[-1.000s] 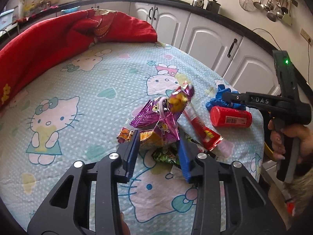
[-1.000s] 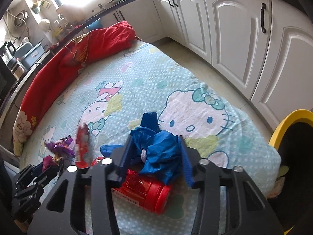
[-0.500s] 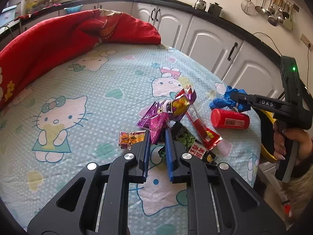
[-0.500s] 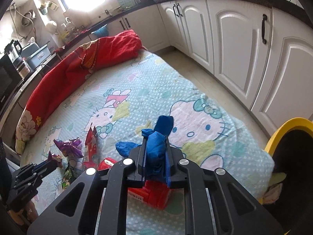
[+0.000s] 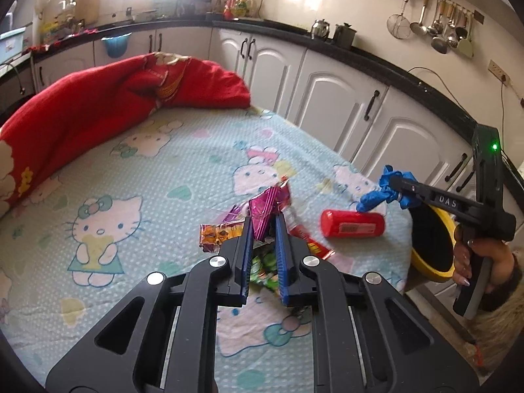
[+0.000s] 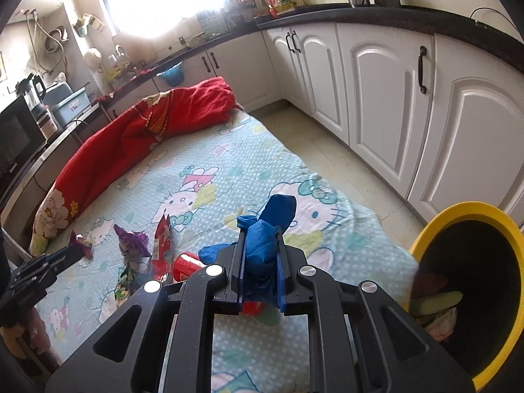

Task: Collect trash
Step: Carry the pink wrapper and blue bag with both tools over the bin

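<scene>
Both loads are gripped, the left gripper (image 5: 263, 226) pinching a purple wrapper (image 5: 262, 209) and the right gripper (image 6: 260, 245) pinching a blue bag (image 6: 262, 245), so next comes the carry past the bed's (image 6: 229, 170) corner to the yellow bin (image 6: 465, 213).

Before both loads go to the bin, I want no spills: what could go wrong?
The left hand-held gripper pinches only the purple wrapper by an edge, so it may slip. The blue glove dangles from the right hand-held gripper and could snag the yellow bin rim.
</scene>
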Tool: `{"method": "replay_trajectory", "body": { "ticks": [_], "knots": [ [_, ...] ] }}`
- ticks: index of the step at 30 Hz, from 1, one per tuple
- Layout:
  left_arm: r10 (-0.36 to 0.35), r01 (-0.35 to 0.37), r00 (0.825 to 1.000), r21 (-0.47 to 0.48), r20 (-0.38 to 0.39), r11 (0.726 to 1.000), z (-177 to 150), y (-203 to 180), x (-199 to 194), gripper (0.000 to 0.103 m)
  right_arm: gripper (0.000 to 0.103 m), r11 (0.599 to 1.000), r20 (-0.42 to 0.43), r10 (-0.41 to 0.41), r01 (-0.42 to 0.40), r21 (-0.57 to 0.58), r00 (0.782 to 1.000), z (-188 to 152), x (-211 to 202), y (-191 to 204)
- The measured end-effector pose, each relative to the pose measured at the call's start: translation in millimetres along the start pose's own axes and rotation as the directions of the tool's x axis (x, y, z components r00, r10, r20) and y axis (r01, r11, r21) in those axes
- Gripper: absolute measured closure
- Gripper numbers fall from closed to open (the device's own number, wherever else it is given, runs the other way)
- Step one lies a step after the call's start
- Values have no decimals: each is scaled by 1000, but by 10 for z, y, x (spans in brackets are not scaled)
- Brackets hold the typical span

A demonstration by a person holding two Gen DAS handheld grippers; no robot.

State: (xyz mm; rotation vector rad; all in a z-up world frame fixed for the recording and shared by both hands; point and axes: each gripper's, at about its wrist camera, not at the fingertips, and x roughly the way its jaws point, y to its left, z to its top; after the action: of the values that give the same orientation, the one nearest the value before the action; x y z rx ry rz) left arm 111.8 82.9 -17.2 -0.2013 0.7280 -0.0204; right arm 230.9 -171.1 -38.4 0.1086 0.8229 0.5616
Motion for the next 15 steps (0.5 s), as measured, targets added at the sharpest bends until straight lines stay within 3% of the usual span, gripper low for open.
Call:
{"method": "replay_trajectory", "body": {
  "ticks": [15],
  "knots": [
    [-91, 87, 995, 95, 41, 992, 194, -669, 41, 95, 89, 998, 88, -57, 55, 25, 995, -83, -679, -387]
  ]
}}
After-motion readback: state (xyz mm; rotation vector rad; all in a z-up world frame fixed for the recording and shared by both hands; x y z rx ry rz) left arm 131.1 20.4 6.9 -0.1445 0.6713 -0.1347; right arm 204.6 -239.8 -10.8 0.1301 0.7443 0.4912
